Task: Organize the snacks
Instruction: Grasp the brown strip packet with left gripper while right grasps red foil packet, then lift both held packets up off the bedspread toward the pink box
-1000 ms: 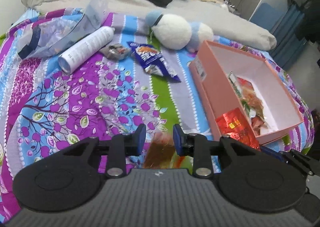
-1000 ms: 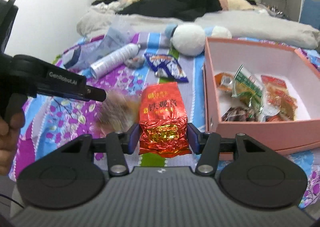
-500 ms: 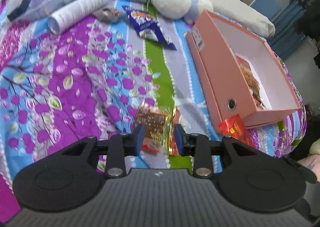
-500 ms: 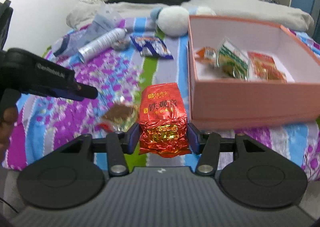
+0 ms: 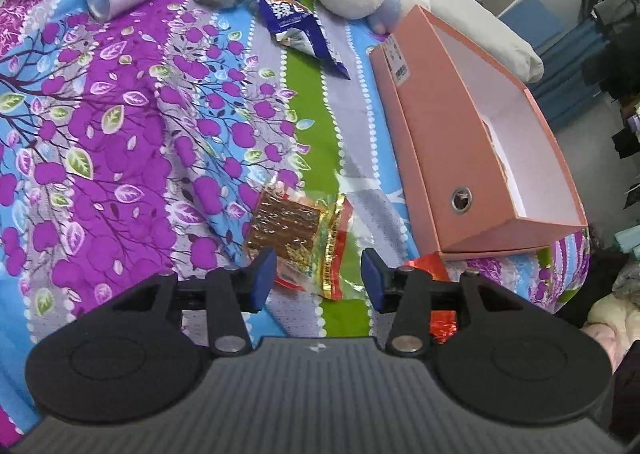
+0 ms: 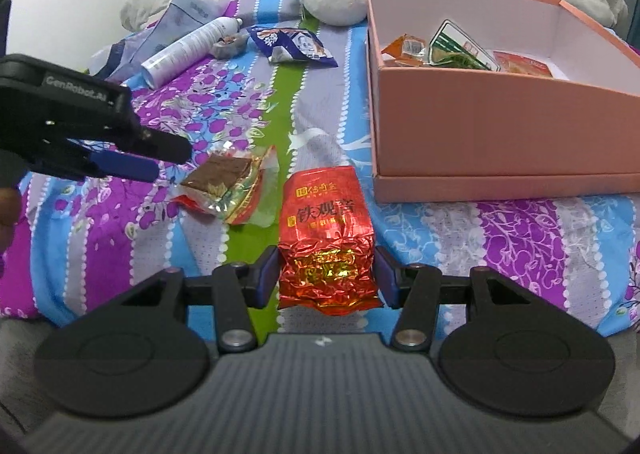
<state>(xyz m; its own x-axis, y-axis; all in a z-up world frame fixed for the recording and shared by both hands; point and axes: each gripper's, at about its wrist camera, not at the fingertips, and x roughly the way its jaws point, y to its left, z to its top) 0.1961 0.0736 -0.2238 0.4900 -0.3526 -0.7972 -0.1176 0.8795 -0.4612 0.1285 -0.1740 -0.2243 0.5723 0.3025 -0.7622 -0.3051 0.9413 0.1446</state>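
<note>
Left gripper, jaws just been opening, spread over brown snack packet lying on bed; straddle it squarely before closing. Right gripper pinches red tea pack; pink box near.

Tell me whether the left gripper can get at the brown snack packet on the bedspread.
Probably yes: the left gripper, jaws just opened, is right over the brown snack packet, with nothing between them.

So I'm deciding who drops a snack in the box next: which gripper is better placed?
Right. The right gripper already clamps the red packet beside the pink box; the left gripper, jaws just opening, holds nothing above the brown snack.
</note>
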